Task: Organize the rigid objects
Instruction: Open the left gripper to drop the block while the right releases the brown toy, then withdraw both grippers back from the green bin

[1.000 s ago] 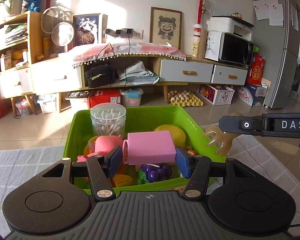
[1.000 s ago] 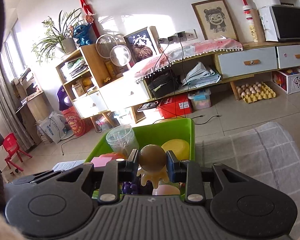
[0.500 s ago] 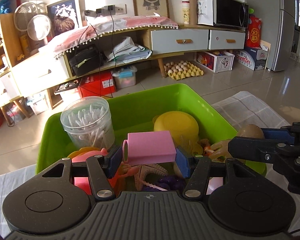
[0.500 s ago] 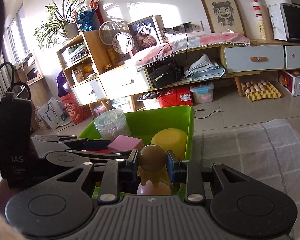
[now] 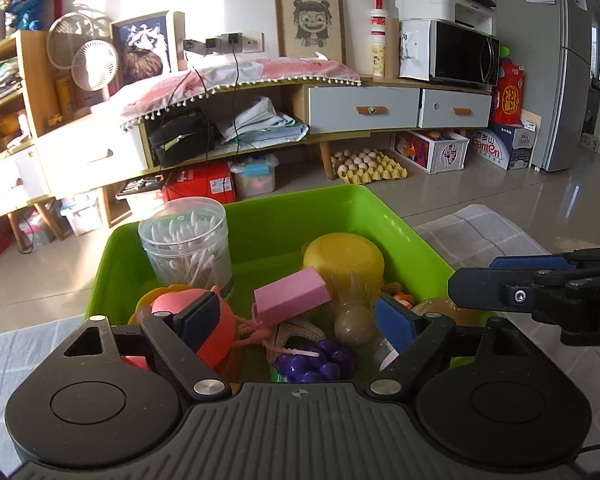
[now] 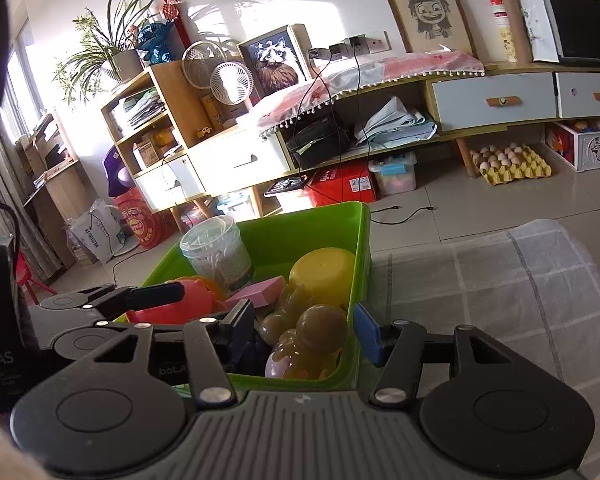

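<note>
Pink block point(image 5: 290, 295) now free, in green bin point(image 5: 412, 232).

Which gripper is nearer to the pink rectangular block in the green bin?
Left. The pink rectangular block lies tilted between the opening fingers of the left gripper, untouched. The right gripper is opening around a brown octopus toy, further right.

Left claw point(image 5: 300, 316) over green bin point(image 5: 416, 232), tilted downward, jaws opening, pads clear of pink block point(image 5: 290, 294) between them. Right claw point(image 6: 304, 330) at bin's right edge, tilted downward, jaws opening, pads off brown octopus toy point(image 6: 320, 332).
</note>
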`<state>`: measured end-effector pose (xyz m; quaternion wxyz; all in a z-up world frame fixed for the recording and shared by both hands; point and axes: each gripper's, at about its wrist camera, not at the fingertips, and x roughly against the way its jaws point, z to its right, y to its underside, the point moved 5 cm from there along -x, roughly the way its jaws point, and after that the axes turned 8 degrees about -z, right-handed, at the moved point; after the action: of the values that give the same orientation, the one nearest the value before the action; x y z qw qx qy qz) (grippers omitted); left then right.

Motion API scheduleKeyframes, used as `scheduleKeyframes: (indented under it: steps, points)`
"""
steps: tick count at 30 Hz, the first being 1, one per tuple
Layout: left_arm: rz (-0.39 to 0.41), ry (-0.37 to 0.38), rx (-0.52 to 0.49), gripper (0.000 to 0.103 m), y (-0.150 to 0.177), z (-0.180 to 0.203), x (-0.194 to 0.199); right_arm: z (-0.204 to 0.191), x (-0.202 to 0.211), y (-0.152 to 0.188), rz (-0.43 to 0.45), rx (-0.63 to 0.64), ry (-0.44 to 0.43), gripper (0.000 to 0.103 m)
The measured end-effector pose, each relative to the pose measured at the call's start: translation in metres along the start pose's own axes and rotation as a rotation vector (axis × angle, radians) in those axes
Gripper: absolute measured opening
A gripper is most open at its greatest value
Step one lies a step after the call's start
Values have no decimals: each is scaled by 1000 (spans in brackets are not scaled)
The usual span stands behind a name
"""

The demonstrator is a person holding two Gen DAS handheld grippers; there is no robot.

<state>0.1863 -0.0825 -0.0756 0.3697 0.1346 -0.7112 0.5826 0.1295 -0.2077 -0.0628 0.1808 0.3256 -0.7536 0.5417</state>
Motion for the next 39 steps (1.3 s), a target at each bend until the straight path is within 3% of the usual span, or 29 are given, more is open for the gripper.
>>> scheduleKeyframes:
  steps: [7, 13, 22, 25, 28, 32, 39]
  points:
    - [0, -3, 96, 92, 17, -11, 38, -6, 15, 15, -54, 13, 37, 35]
    - [-87, -6, 183, 94, 38, -21, 66, -17, 36, 18, -145, -16, 96, 39]
    - [-188, -41, 265, 98, 59, -31, 111, -45, 67, 36, -221, 14, 168, 52]
    - [-230, -74, 277, 98, 69, -30, 119, -51, 72, 45, -225, 41, 181, 59]
    - [-275, -170, 253, 98, 80, -24, 121, -54, 73, 54, -227, 61, 202, 62]
    - [-334, -171, 288, 98, 91, -22, 118, -63, 69, 61, -249, 115, 219, 63]
    - [-337, -258, 298, 98, 91, -17, 130, -73, 66, 74, -285, 136, 221, 69]
